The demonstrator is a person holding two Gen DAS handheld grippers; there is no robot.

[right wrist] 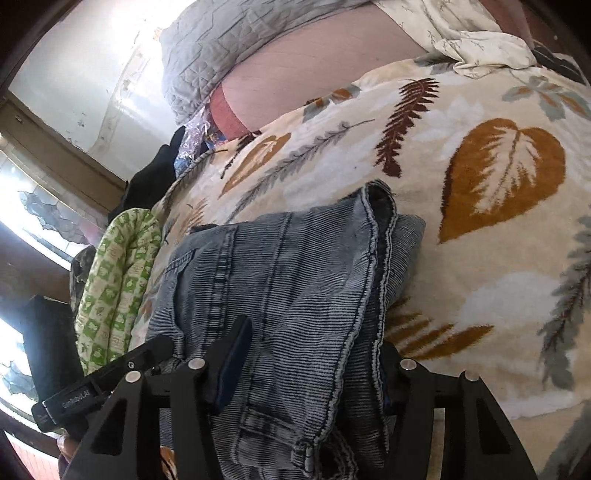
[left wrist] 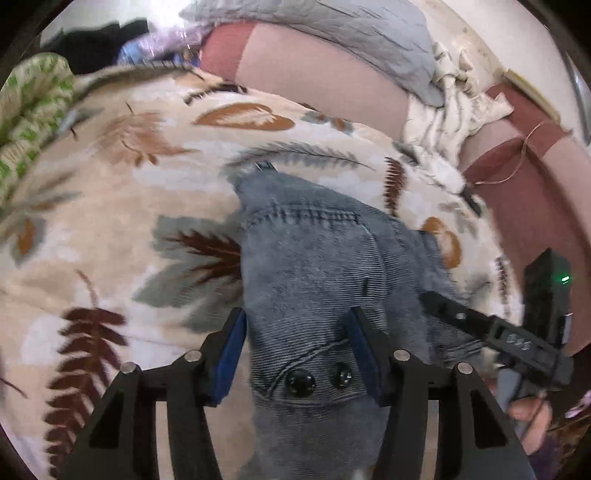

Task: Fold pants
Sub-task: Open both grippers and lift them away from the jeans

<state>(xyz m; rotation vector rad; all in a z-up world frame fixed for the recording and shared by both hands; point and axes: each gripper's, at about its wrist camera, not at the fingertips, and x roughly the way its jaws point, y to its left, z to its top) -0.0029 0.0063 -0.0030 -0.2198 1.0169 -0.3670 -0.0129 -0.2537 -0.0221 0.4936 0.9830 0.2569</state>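
Blue denim pants: washed, ribbed weave, partly folded, lying on a bed covered by a leaf-print blanket. Waistband end with two dark buttons sits nearest the left wrist camera; stitched seams and a folded hem edge show in the right wrist view.

Left gripper: black frame, blue-padded fingers set at a middling width on either side of the waistband; denim fills the gap and both pads lie against it, holding the cloth.

Right gripper: one blue-padded finger visible pressed to the denim, the other hidden behind the folded layers; the pants bunch between them and appear held. This gripper also shows at the right edge of the left wrist view.

Blanket: cream ground, brown, ochre and grey leaves.

Beyond: grey quilted pillow, pink headboard cushion, green-and-cream patterned cloth at the bed's edge, window behind it.
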